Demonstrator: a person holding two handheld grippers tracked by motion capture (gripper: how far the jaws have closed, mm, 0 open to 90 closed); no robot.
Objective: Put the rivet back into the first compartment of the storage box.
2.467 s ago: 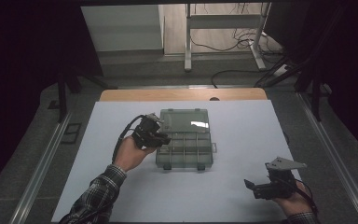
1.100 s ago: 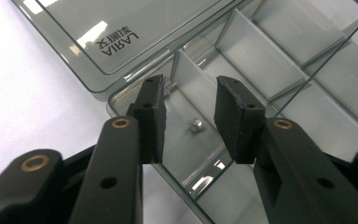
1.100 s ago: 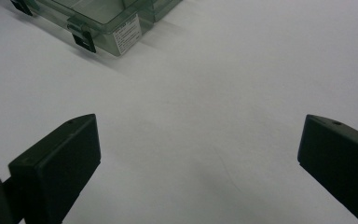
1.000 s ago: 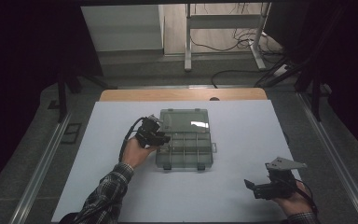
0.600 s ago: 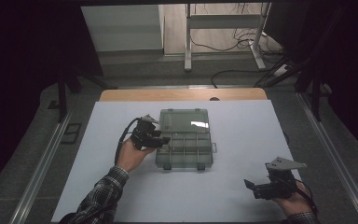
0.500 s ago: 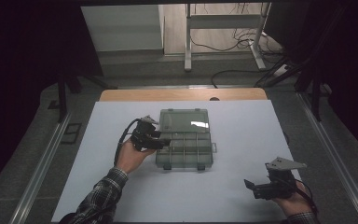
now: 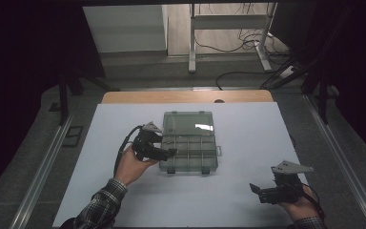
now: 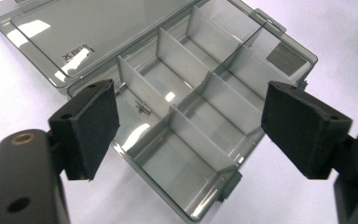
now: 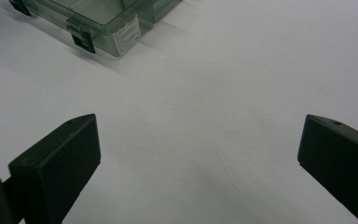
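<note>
Lay open near the middle of the white table (image 7: 248, 200): a clear grey compartment box (image 7: 189, 150), lid (image 7: 188, 123) folded flat on the far side, tray part divided by grey partitions into several bins. Held a small metal part (image 8: 142, 105) in one bin close to the hinge line, by the left gripper view; too small to identify further. Carried a white label (image 9: 127, 31) on one short end wall and dark latches (image 9: 84, 41) along the front edge.

Hovered just at the box's left edge, tips pointing across its near-left compartments: left hand-held gripper (image 7: 170, 152), gripped in the person's left hand (image 7: 132, 164). Jaws spread wide, having just been opening, with nothing between the pads (image 8: 93, 128); box tray seen below and beyond them, not touched. Trailed a black cable (image 7: 122, 151) in a loop to the left of the box.

Rested well to the right of the box and nearer the person: right hand-held gripper (image 7: 256, 190), grey plate on top, held in the right hand (image 7: 299, 206). Jaws likewise spread wide over bare table, nothing between them, box corner well apart at the upper left of its own view.

Showed beyond the box, at the table's far edge, a strip of wood (image 7: 186, 96).
</note>
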